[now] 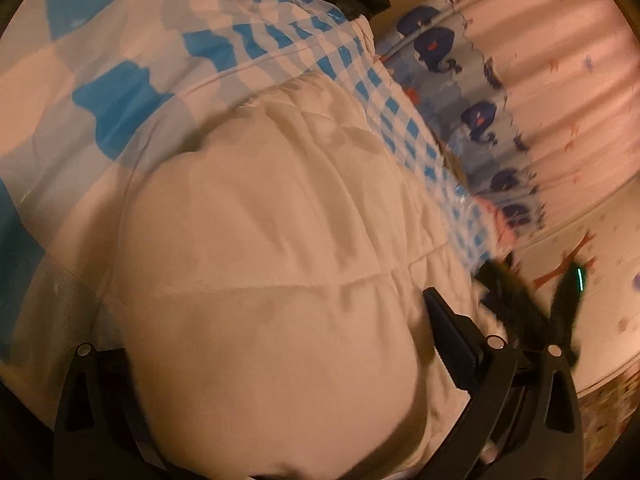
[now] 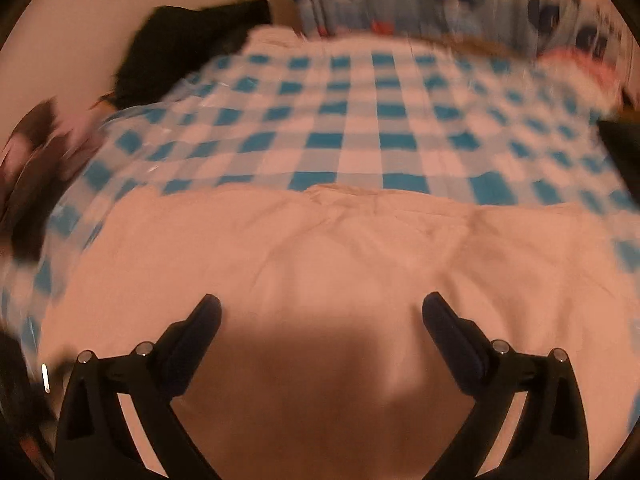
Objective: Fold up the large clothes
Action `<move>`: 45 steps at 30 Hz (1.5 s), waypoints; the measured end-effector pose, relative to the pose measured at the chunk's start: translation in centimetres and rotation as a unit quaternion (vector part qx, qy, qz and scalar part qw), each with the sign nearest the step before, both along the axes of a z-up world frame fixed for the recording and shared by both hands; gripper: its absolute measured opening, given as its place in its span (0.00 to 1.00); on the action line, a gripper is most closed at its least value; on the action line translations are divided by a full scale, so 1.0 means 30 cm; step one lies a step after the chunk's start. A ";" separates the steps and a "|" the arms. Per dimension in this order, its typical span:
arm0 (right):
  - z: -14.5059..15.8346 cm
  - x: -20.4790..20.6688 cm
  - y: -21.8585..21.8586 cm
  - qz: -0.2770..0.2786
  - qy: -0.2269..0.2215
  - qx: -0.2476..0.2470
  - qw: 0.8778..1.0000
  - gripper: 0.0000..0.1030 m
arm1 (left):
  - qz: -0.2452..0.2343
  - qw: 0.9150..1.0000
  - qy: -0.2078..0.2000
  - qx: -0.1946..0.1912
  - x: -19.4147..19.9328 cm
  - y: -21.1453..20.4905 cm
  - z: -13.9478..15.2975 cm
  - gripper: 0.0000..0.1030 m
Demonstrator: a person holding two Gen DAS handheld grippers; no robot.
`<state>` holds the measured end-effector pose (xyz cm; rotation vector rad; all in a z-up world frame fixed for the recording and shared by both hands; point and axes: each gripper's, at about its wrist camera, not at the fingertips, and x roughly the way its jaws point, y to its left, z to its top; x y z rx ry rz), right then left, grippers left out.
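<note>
A large white quilted garment (image 1: 260, 248) lies on a blue-and-white checked bed cover (image 1: 120, 92). In the left wrist view it bulges up between the jaws of my left gripper (image 1: 320, 300). It hides the left finger, while the right finger (image 1: 452, 336) shows at its wide setting. My right gripper (image 2: 320, 300) hovers open just above the flat white garment (image 2: 320, 248), with nothing between its fingers. A blurred black shape with a green light (image 1: 520, 296), seemingly the right gripper, sits at the garment's right edge in the left wrist view.
A black garment (image 2: 180, 44) lies at the bed's far left corner by the wall. A whale-print fabric (image 1: 476, 116) runs along the bed's side. Something pink (image 2: 580, 72) rests at the far right. The checked cover (image 2: 360, 120) stretches beyond the white garment.
</note>
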<state>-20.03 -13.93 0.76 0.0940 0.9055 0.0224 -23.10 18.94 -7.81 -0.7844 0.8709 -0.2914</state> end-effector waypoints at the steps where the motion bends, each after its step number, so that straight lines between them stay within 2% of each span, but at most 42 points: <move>1: -0.032 -0.043 0.025 0.013 0.015 -0.025 1.000 0.94 | 0.003 1.000 0.000 -0.010 0.003 0.006 -0.004 0.92; 3: -0.118 -0.076 0.066 0.039 0.037 -0.076 0.996 0.94 | 0.007 1.000 0.003 -0.023 0.012 0.008 -0.015 0.92; 4: -0.124 -0.084 0.064 0.044 0.025 -0.078 0.996 0.94 | 0.008 1.000 0.002 -0.024 0.014 0.006 -0.018 0.92; 6: -0.087 -0.093 0.033 0.025 0.030 -0.035 0.999 0.94 | 0.006 1.000 0.000 -0.021 0.019 0.001 -0.019 0.92; 7: -0.056 -0.114 0.025 0.022 0.012 -0.019 1.000 0.94 | 0.004 1.000 -0.006 -0.022 0.018 0.001 -0.018 0.92; 9: -0.027 -0.162 0.036 0.025 -0.015 -0.028 0.999 0.94 | 0.008 0.999 -0.018 -0.027 0.018 0.010 -0.013 0.92; 10: -0.045 -0.170 0.047 0.032 -0.003 -0.040 0.999 0.94 | 0.011 0.999 -0.030 -0.028 0.017 0.009 -0.009 0.92; 11: -0.102 -0.166 0.063 0.047 0.027 -0.061 0.997 0.94 | 0.011 0.999 -0.036 -0.021 0.020 0.003 -0.003 0.89; 12: -0.123 -0.173 0.065 0.056 0.021 -0.069 0.996 0.94 | 0.008 0.999 -0.040 -0.005 0.028 -0.014 0.000 0.75; 14: -0.088 -0.199 0.037 0.043 0.012 -0.038 0.998 0.94 | 0.003 0.999 -0.039 0.007 0.035 -0.027 0.006 0.66; 15: -0.059 -0.223 0.026 0.035 -0.009 -0.024 0.999 0.94 | 0.002 0.999 -0.039 0.008 0.034 -0.024 0.011 0.59; 17: -0.040 -0.257 0.023 0.031 -0.031 -0.023 0.999 0.94 | -0.001 0.999 -0.037 0.017 0.040 -0.027 0.020 0.58; 19: -0.120 -0.237 0.044 0.046 0.007 -0.047 0.998 0.95 | 0.001 0.999 -0.031 0.019 0.044 -0.025 0.024 0.58; 22: -0.130 -0.236 0.052 0.047 -0.015 -0.059 0.997 0.95 | 0.009 1.000 -0.015 0.025 0.047 -0.029 0.030 0.56; 24: -0.101 -0.250 0.034 0.044 -0.026 -0.039 0.998 0.94 | 0.007 0.999 -0.015 0.031 0.050 -0.035 0.048 0.47; 26: -0.086 -0.302 0.038 0.043 -0.060 -0.038 0.997 0.94 | 0.002 0.999 -0.020 0.041 0.044 -0.036 0.068 0.43; 30: -0.149 -0.284 0.062 0.052 -0.031 -0.063 0.996 0.94 | -0.001 0.996 -0.032 0.078 0.030 -0.077 0.124 0.40; 34: -0.151 -0.285 0.067 0.051 -0.029 -0.067 0.996 0.95 | 0.001 0.994 -0.055 0.098 -0.002 -0.117 0.194 0.35; 38: -0.160 -0.288 0.075 0.050 -0.035 -0.071 0.996 0.95 | -0.025 0.985 -0.110 0.128 -0.045 -0.218 0.324 0.31; 41: -0.162 -0.303 0.073 0.049 -0.036 -0.064 0.996 0.95 | -0.053 0.976 -0.149 0.152 -0.078 -0.335 0.421 0.30; 43: -0.163 -0.309 0.061 0.048 -0.034 -0.052 0.997 0.95 | -0.073 0.969 -0.168 0.167 -0.093 -0.421 0.473 0.30; 45: -0.140 -0.309 0.020 0.052 -0.017 -0.014 0.998 0.94 | -0.090 0.961 -0.188 0.183 -0.103 -0.513 0.525 0.29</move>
